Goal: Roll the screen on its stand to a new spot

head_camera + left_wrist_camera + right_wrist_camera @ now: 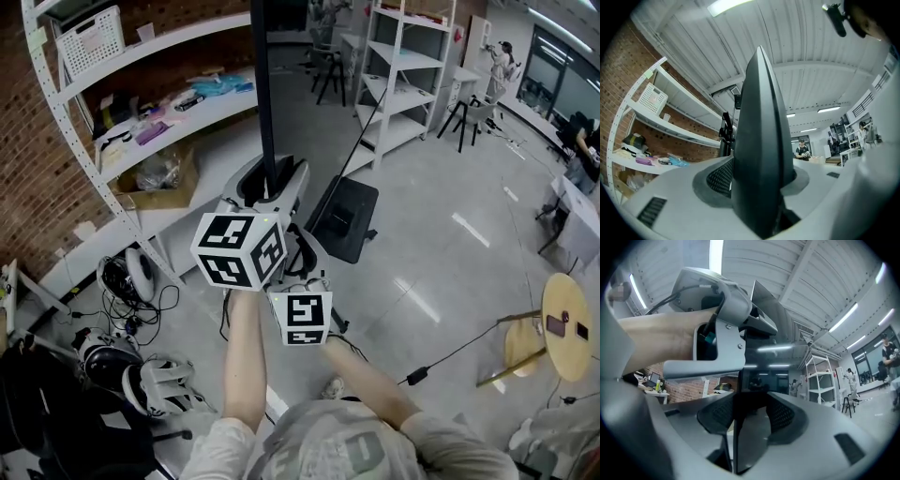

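The left gripper (758,183) and right gripper (749,417) fingers clamp the upright screen (264,84) edge, dead ahead at 12 o'clock.

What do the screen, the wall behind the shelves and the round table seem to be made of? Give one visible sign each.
Screen: front looks like glass or glossy plastic; it mirrors the ceiling lights. Wall: bare red brick, matt; mortar joints show. Round table: pale top, perhaps wood or laminate; no grain is visible, so it stays open.
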A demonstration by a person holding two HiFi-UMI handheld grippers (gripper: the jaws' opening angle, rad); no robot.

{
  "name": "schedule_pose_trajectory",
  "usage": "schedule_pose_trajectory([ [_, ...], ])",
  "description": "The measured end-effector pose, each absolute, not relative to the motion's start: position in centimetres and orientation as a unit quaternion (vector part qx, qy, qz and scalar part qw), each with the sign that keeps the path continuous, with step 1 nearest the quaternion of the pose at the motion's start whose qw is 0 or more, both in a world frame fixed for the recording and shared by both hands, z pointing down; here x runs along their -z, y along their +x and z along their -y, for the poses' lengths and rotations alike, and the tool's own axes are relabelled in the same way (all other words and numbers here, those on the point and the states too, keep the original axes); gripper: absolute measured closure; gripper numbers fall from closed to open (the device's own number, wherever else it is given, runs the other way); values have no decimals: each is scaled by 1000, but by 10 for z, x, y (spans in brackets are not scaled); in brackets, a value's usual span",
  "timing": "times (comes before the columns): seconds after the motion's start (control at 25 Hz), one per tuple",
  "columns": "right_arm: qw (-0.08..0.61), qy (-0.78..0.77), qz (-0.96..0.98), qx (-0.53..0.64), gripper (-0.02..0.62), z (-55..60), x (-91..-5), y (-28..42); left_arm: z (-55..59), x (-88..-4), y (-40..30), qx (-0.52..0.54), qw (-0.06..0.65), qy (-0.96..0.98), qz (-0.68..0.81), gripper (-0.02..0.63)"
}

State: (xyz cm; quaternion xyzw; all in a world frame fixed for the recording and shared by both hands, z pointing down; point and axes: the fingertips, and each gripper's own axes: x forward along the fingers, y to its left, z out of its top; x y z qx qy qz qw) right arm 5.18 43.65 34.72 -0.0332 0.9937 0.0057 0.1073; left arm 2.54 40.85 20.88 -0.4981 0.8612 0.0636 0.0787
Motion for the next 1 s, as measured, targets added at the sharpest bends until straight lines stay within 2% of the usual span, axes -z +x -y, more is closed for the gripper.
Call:
schedule_pose_trajectory([
  [1.0, 111, 82, -990, 3, 405, -511, -341, 205, -489, -203, 173, -56, 91, -410, -906, 367],
])
